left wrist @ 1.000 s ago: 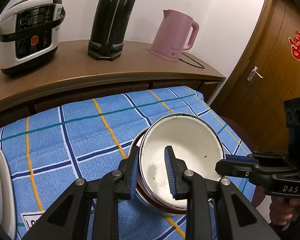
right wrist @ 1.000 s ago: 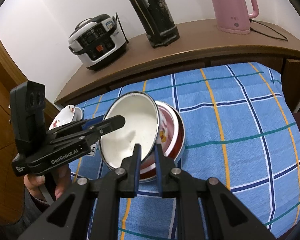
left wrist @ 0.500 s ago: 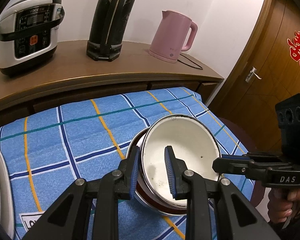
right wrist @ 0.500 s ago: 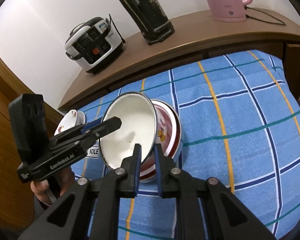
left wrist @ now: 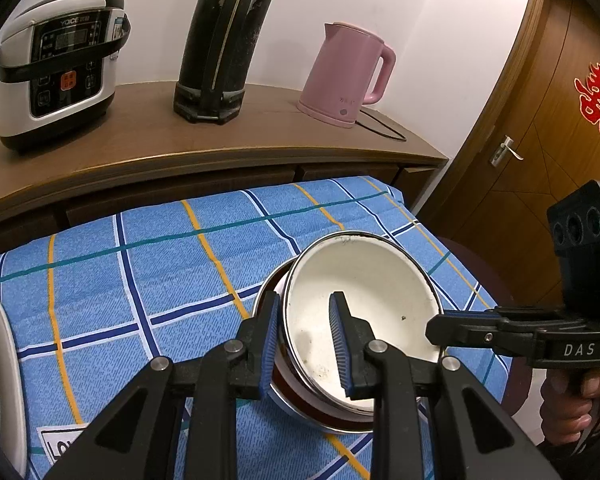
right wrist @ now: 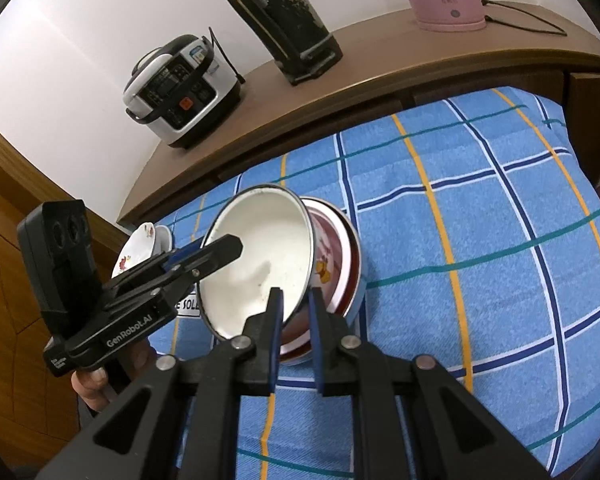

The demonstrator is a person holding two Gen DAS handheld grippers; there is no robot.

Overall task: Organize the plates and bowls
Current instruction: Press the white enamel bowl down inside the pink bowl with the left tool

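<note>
- The white bowl [left wrist: 364,304] sits tilted inside a red bowl [right wrist: 336,248] on the blue checked cloth [left wrist: 148,264], near its right edge in the left wrist view.
- The left gripper [left wrist: 304,340] is clamped on the white bowl's near rim, one finger inside, one outside.
- The right gripper [right wrist: 296,308] pinches the same bowl's rim on the opposite side.
- A white plate [right wrist: 136,248] lies toward the cloth's left edge.
- A rice cooker [left wrist: 56,64] and a pink kettle [left wrist: 348,76] stand on the wooden counter [left wrist: 140,140] behind.

Rice cooker [left wrist: 56,68], black flask [left wrist: 224,40], pink kettle [left wrist: 346,76] on wood counter [left wrist: 148,140]; door [left wrist: 540,140] at right.
</note>
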